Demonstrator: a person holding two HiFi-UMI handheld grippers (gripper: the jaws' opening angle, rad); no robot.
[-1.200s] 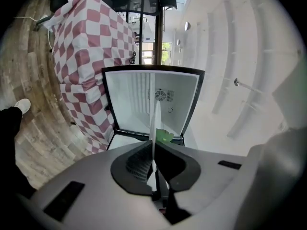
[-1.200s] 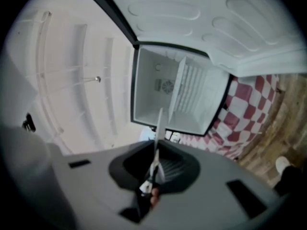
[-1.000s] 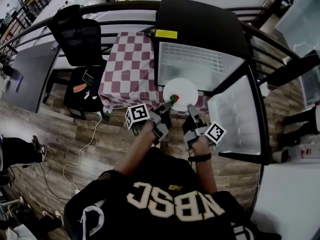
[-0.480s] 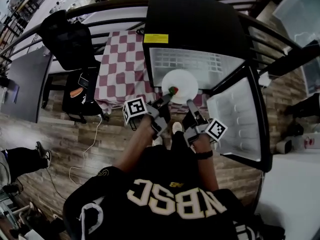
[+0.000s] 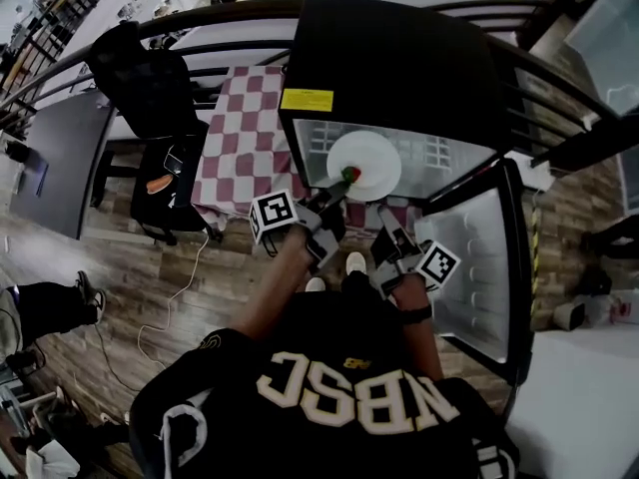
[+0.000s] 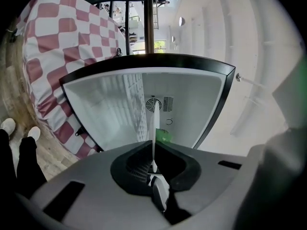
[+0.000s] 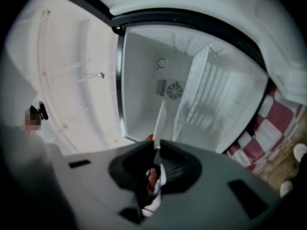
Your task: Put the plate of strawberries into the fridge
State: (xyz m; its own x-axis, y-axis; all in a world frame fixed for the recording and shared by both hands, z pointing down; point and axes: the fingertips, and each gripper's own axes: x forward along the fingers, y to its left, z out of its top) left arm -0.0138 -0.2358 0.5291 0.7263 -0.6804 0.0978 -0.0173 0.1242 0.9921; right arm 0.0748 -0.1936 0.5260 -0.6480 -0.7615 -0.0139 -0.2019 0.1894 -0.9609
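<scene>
A white plate [image 5: 365, 164] with a red strawberry [image 5: 348, 176] near its left rim is held level at the mouth of the open black fridge [image 5: 399, 58], over its white inside. My left gripper [image 5: 333, 197] is shut on the plate's near-left rim and my right gripper [image 5: 385, 217] is shut on its near-right rim. In the left gripper view the plate [image 6: 154, 128] shows edge-on between the jaws, with a green strawberry leaf [image 6: 164, 137] beside it. In the right gripper view the plate's edge [image 7: 159, 121] stands between the jaws and the fridge's back wall [image 7: 165, 87] lies ahead.
The fridge door [image 5: 479, 257] stands open to the right. A table with a red-and-white checked cloth [image 5: 245, 133] stands left of the fridge, and a black chair [image 5: 150, 78] further left. A wire shelf [image 7: 206, 95] is inside the fridge. Wooden floor lies below.
Both grippers have carried the plate forward, from in front of the fridge to over its open inside. The person has stepped closer to the fridge.
</scene>
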